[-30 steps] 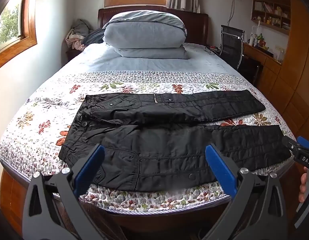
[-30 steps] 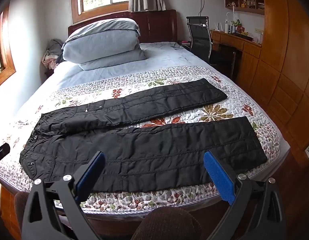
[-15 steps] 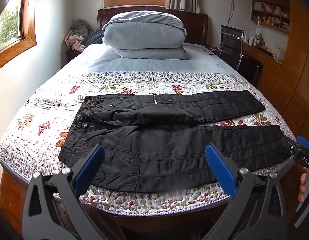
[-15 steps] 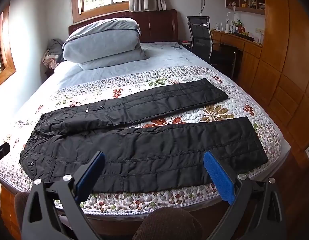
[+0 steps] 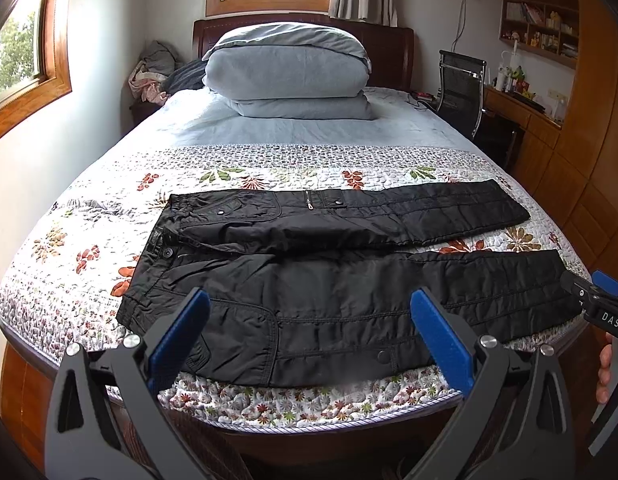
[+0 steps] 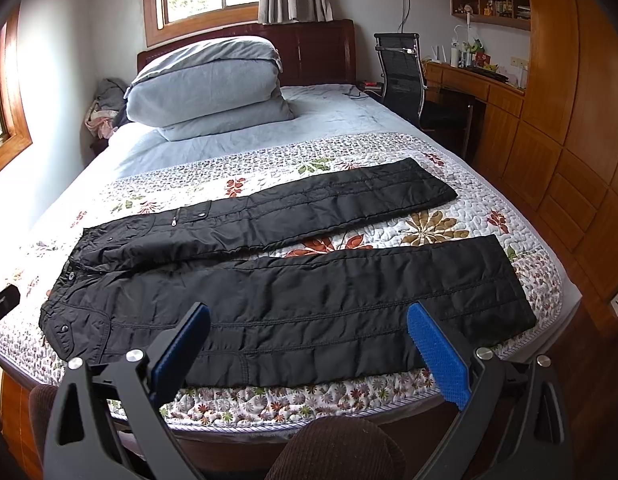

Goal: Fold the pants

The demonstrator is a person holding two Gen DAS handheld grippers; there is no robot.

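Note:
Black pants [image 5: 341, 264] lie spread flat across the floral quilt, waistband to the left, both legs pointing right and slightly apart. They also show in the right wrist view [image 6: 285, 280]. My left gripper [image 5: 309, 320] is open and empty, held above the bed's near edge over the near leg's hip part. My right gripper [image 6: 307, 334] is open and empty, above the near leg's lower part. The right gripper's tip [image 5: 597, 300] shows at the right edge of the left wrist view.
The bed [image 5: 89, 240] has a floral quilt and a folded grey duvet [image 5: 289, 72] at the headboard. A black chair [image 6: 401, 72] and a wooden desk [image 6: 477, 88] stand to the right. Wooden cabinets line the right wall.
Both views have shifted very slightly toward the bed. The pants have not moved and both grippers stay open.

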